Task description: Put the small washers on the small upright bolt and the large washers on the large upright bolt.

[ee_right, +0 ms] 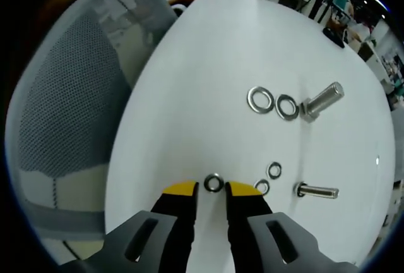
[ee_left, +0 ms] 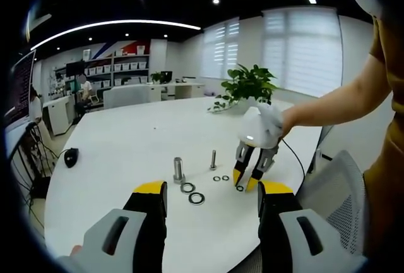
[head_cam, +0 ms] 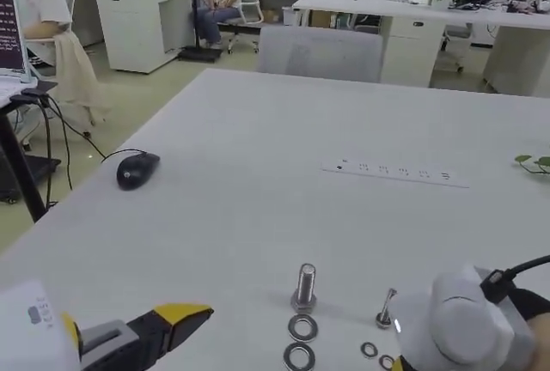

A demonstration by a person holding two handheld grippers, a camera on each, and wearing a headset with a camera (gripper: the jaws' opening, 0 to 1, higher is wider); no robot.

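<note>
White tabletop (head_cam: 258, 173), open-plan office; mouse (head_cam: 137, 168), power strip (head_cam: 395, 173).
Large bolt (head_cam: 305, 287), small bolt (head_cam: 387, 307) upright; large washers (head_cam: 302, 328) flat by the former. Right gripper (ee_right: 213, 188) jaws released, straddling one small washer (ee_right: 214, 183); further small washers (ee_right: 274, 170) near small bolt. Left gripper (ee_left: 213, 188) jaws released, wide apart.

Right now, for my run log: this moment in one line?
right gripper: open, jaws astride small washer | left gripper: open, empty | large bolt, small bolt: bare
</note>
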